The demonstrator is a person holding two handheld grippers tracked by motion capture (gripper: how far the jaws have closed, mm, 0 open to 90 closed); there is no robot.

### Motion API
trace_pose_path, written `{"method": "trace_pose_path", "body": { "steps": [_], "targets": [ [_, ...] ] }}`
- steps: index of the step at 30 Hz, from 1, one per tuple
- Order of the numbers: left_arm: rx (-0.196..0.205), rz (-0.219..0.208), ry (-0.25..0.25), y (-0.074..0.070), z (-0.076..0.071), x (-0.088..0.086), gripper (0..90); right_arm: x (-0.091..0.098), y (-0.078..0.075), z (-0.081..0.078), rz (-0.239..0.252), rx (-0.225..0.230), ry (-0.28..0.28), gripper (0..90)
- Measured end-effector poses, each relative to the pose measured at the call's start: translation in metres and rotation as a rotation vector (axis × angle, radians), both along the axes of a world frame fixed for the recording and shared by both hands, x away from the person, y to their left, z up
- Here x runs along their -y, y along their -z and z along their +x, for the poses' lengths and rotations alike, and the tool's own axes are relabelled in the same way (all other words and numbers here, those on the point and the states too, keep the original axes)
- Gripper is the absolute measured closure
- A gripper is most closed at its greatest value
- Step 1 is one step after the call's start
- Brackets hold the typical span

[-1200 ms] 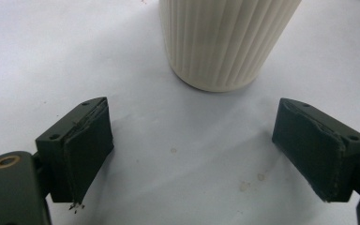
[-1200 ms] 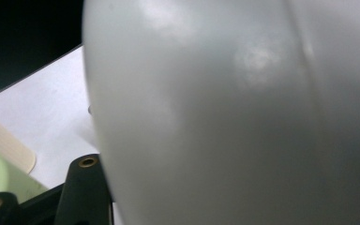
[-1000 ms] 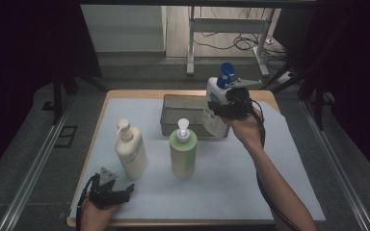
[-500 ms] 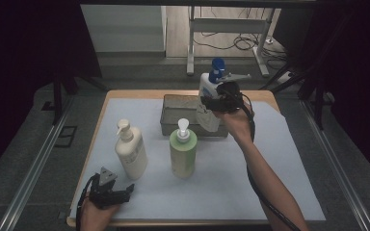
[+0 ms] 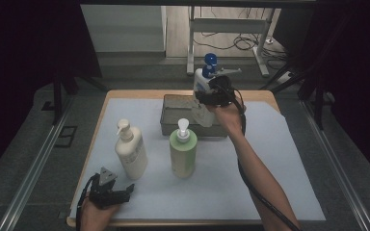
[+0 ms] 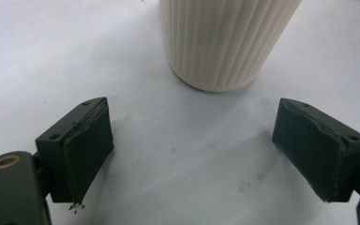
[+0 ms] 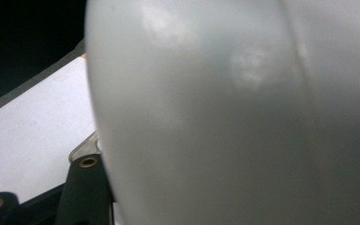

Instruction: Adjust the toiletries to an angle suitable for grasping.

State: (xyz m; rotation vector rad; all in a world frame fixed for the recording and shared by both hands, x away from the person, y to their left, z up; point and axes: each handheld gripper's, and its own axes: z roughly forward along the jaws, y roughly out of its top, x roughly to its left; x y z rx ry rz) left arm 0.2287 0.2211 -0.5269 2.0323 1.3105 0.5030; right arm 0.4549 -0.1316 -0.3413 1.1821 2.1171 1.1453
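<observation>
Right gripper [image 5: 211,96] clamped on the white bottle with the blue cap [image 5: 203,82], held upright in the air above the grey tray [image 5: 171,120], over the tray's right half; blue cap topmost, bottle body hanging down toward the tray's inside; whether the bottle's base touches the tray cannot be told from the high view. In the right gripper view, pale bottle wall [image 7: 234,112] pressed close against the camera, one black jaw showing at its lower left edge, clear tray rim just behind that jaw; jaws held partway apart by the bottle's width. Forearm reaching up from the near right toward the tray, black cable trailing along it.

Left gripper [image 5: 110,192] lying low, well in front of the tray and off to its left, near the front edge of the white sheet [image 5: 270,159]; jaws spread wide, nothing between them; in the left gripper view, only bare sheet between the two black pads, ribbed base of the cream pump bottle [image 6: 225,42] standing just beyond them, apart from both.

Cream pump bottle [image 5: 131,151] upright in front of the tray's left corner; green pump bottle [image 5: 183,151] upright just in front of the tray's middle, close to its near wall; the two bottles side by side, apart from each other.
</observation>
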Motion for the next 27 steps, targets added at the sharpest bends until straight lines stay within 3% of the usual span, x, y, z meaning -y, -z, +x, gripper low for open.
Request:
{"method": "trace_pose_path", "body": {
  "steps": [15, 27],
  "targets": [
    [-0.002, -0.001, 0.0, 0.0, 0.0, 0.0, 12.2, -0.01, 0.008, 0.021, -0.01, -0.002, 0.022, 40.4],
    [-0.002, -0.001, 0.0, 0.0, 0.0, 0.0, 12.2, -0.013, 0.024, 0.019, -0.014, -0.018, 0.004, 40.3]
  ]
}}
